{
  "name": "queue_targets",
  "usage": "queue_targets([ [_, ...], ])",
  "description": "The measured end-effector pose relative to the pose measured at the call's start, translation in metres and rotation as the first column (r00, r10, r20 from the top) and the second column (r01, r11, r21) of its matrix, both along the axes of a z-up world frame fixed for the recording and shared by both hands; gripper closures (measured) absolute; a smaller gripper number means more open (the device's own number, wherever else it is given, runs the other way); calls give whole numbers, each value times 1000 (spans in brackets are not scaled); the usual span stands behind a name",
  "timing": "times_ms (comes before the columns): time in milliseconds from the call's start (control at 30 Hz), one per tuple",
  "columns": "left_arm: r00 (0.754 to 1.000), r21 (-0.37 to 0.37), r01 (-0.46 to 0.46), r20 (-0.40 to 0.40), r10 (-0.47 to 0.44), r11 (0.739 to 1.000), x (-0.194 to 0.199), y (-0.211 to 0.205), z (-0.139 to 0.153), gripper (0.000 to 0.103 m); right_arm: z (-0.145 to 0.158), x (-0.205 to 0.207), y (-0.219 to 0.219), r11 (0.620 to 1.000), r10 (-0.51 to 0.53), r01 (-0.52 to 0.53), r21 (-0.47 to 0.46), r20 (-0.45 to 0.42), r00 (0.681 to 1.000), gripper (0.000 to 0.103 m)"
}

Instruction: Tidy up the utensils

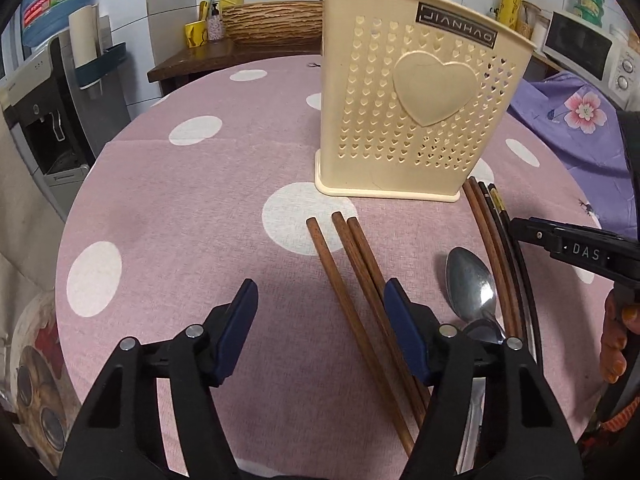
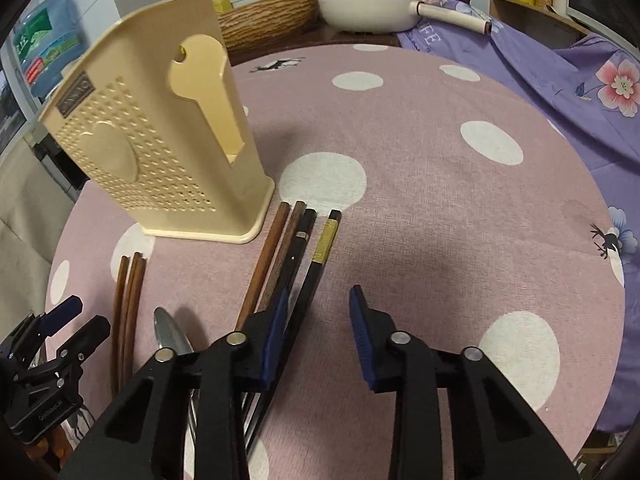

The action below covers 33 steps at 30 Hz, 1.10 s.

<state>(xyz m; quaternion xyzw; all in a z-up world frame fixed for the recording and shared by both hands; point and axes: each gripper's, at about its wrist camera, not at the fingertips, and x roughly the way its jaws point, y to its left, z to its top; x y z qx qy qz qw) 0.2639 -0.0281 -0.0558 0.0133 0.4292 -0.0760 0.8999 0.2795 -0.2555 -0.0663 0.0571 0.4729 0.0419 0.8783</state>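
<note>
Left wrist view: the left gripper (image 1: 320,312) sits nearest, its blue-padded jaws apart with bare cloth between them, and its right finger (image 1: 404,328) lies over three brown wooden chopsticks (image 1: 352,272) that run from the near edge away toward the holder. Just right of them a steel spoon (image 1: 470,284) lies bowl up, its handle hidden under the gripper. Further right a second bundle of chopsticks (image 1: 494,248), brown and black, curves along the bench (image 1: 180,208), which wears a pink cloth with white dots. The right gripper (image 1: 576,246) reaches in from the right edge of this view, and fingertips of the hand (image 1: 614,344) holding it show below it. In the right wrist view the right gripper (image 2: 318,312) has its jaws apart with nothing clamped; its left finger (image 2: 276,328) lies over the dark chopsticks, and a black chopstick with a gold band (image 2: 322,254) lies just inside the gap. Beyond the utensils stands the cream plastic utensil holder (image 1: 416,112), upright, pierced with small heart holes, bearing a large raised heart and a dark label. Far behind are a woven basket (image 1: 276,22), a white pan (image 2: 368,10) and a purple flowered cloth (image 2: 560,80).
</note>
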Motion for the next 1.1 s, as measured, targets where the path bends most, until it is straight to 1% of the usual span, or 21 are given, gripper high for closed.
queue_targets([
  [67,1000,4,-2,-11,2,1000,4,-1,-3,42,-1,2,1,1000,-2,2,-11,-7,1000,79],
  [133,1000,-5,-7,-23,7,1000,7,0,-5,44,0,6,2,1000,-5,5,-20,-15,1000,84],
  [300,999,-12,-13,-43,12,1000,17,2,-7,44,0,18,2,1000,-3,2,-28,-28,1000,86],
  [400,999,-2,-11,-46,11,1000,21,0,-7,44,1,23,3,999,-1,0,-49,-27,1000,88],
  [467,998,-9,-9,-58,9,1000,26,0,-7,46,0,26,4,998,-2,0,-58,-28,1000,88],
  [533,997,-31,-12,-78,9,999,31,0,-6,56,1,34,4,998,-9,7,-60,-31,999,89],
  [667,993,-40,6,-116,-10,999,41,-9,-6,64,0,44,5,998,-27,24,-64,-34,999,91],
  [733,994,7,9,-110,-8,1000,42,-18,-7,67,0,47,4,997,-38,36,-64,-28,999,94],
  [767,995,42,12,-100,-8,999,42,-23,-8,69,-1,48,4,997,-41,40,-64,-23,999,94],
  [800,996,60,15,-90,-9,998,42,-26,-8,72,-1,48,4,997,-42,40,-65,-18,999,95],
  [867,996,54,14,-87,-10,998,43,-27,-9,75,-2,49,4,997,-37,37,-68,-6,999,96],
  [933,996,52,9,-87,-5,999,46,-25,-8,83,-2,49,3,997,-35,35,-69,2,999,96],
  [1100,996,50,3,-86,2,999,53,-23,-8,84,-3,49,4,997,-31,32,-73,18,999,96],
])
